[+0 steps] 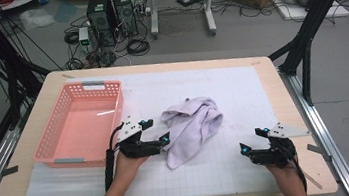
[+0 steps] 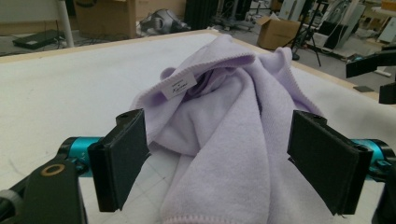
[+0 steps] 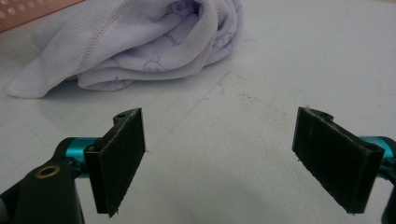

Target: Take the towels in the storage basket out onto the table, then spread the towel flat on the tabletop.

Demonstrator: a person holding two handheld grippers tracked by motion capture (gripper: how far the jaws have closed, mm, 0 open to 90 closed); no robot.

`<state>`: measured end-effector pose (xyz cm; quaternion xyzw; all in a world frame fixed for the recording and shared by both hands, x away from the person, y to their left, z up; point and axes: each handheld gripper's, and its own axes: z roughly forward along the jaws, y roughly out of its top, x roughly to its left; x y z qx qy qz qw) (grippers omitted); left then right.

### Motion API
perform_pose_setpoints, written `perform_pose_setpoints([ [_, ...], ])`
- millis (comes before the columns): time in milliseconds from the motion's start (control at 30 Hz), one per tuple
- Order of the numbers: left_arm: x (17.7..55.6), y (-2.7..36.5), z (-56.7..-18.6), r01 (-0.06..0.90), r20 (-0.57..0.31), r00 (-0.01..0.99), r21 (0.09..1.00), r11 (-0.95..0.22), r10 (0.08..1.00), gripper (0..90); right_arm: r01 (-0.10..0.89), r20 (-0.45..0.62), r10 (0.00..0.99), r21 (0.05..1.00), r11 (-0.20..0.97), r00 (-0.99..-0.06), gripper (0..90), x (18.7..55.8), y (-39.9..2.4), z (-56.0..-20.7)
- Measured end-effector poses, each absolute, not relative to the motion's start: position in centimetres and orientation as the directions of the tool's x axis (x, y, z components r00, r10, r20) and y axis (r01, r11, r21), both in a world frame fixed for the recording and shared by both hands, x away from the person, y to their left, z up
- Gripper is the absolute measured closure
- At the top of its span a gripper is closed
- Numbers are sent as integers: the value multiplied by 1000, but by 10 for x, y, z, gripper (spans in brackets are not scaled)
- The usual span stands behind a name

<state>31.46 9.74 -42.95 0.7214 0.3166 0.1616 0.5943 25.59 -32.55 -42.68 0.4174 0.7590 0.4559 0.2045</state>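
While a pink plastic basket point(image 1: 79, 124) sits at the nine o'clock side of the worktop point(image 1: 240, 77), the left hand point(image 1: 129, 165) reaches in from six o'clock, forearm angled up toward one o'clock. It holds the left gripper point(image 1: 155, 131) level, pointing toward three o'clock, its tips just beside the near edge of a lilac towel point(image 1: 189, 127). In the left gripper view the jaws stand spread wide, with the cloth rising between and beyond them but neither pad pressing on it.

At the centre of the white gridded mat point(image 1: 222, 172), the towel lies crumpled in a loose heap, soft pile folded over itself, one corner trailing toward six o'clock. A small white label point(image 2: 179, 85) is sewn near its top fold; the print on it is too small to read.

At four o'clock, well apart from the cloth, the right hand point(image 1: 285, 169) holds the right gripper point(image 1: 252, 138) low, pointing toward ten o'clock. Its jaws are likewise spread, with bare mat between them.
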Motion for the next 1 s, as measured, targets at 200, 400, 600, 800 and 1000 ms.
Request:
perform_pose_setpoints([
  [200, 308, 103, -435, 273, -160, 742, 959, -75, 651, 221, 449, 55, 810, 853, 267, -584, 158, 258, -324, -430],
  [400, 305, 106, -433, 267, -155, 739, 961, -74, 656, 221, 445, 55, 811, 856, 262, -583, 158, 255, -326, -430],
  [600, 306, 108, -434, 269, -154, 736, 960, -75, 660, 220, 446, 52, 811, 854, 266, -583, 158, 257, -324, -428],
  [800, 306, 106, -435, 276, -158, 762, 957, -94, 628, 312, 414, -22, 771, 834, 365, -636, 158, 265, -310, -429],
  [1000, 307, 98, -441, 299, -145, 797, 938, -173, 586, 336, 445, 16, 767, 822, 355, -641, 197, 282, -298, -435],
])
